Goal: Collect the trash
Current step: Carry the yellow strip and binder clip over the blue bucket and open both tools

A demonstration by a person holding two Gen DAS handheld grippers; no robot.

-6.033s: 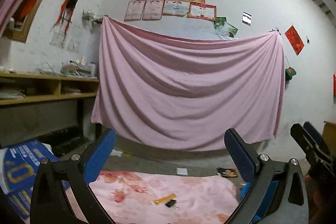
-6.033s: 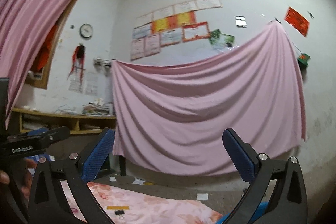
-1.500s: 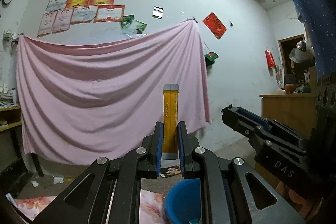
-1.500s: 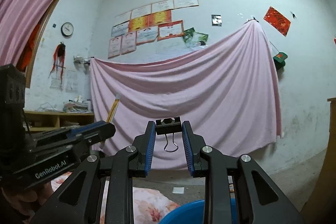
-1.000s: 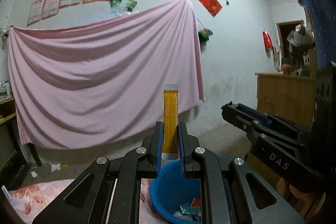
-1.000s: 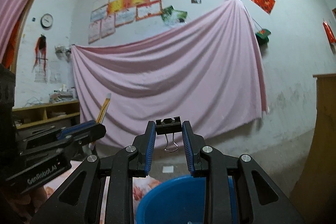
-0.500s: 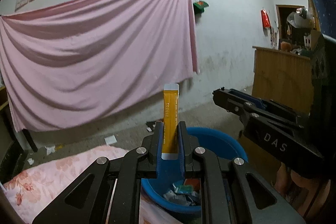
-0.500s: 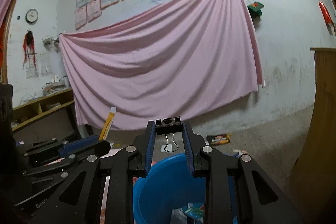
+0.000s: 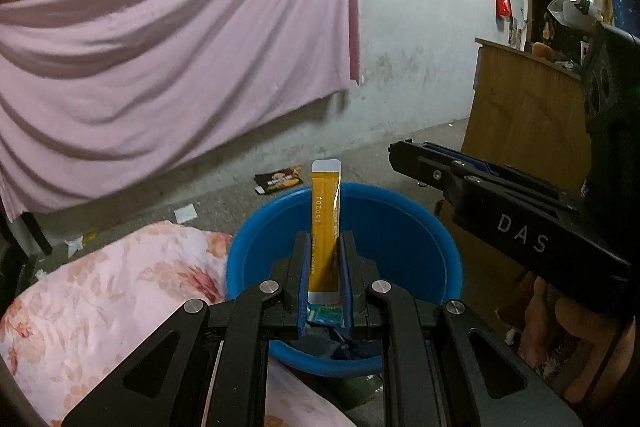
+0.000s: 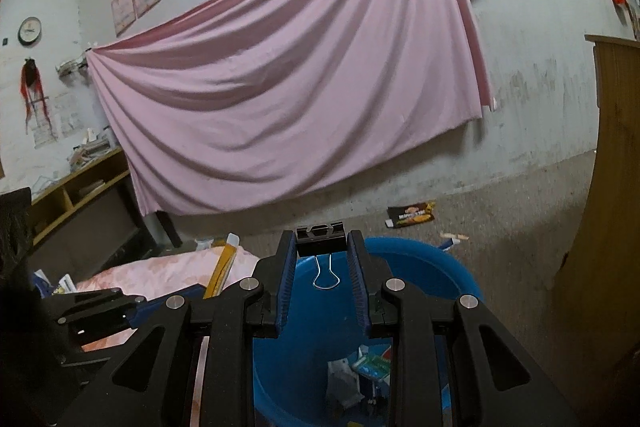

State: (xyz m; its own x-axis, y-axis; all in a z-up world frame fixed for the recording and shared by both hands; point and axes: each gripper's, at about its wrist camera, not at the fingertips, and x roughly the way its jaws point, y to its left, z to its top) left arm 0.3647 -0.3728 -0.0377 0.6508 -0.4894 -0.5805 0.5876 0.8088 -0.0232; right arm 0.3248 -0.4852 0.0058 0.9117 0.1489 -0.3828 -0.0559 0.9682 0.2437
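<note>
My left gripper (image 9: 324, 239) is shut on an orange stick sachet (image 9: 325, 211) that stands upright between the jaws, above the blue basin (image 9: 400, 223). My right gripper (image 10: 322, 239) is shut on a black binder clip (image 10: 321, 239) with its wire loop hanging down, held over the same blue basin (image 10: 448, 271). Several wrappers (image 10: 360, 375) lie in the bottom of the basin. The right gripper shows side-on in the left wrist view (image 9: 404, 151). The left gripper with the sachet (image 10: 224, 267) shows at the lower left of the right wrist view.
A floral pink cloth (image 9: 104, 291) covers the surface left of the basin. A dark snack wrapper (image 10: 412, 215) and paper scraps (image 9: 186, 214) lie on the concrete floor. A wooden cabinet (image 9: 528, 111) stands to the right. A pink sheet (image 10: 300, 75) hangs on the back wall.
Both grippers have tilted down and moved closer over the blue basin, so its inside and the wrappers in it now show. Both stay shut on their items.
</note>
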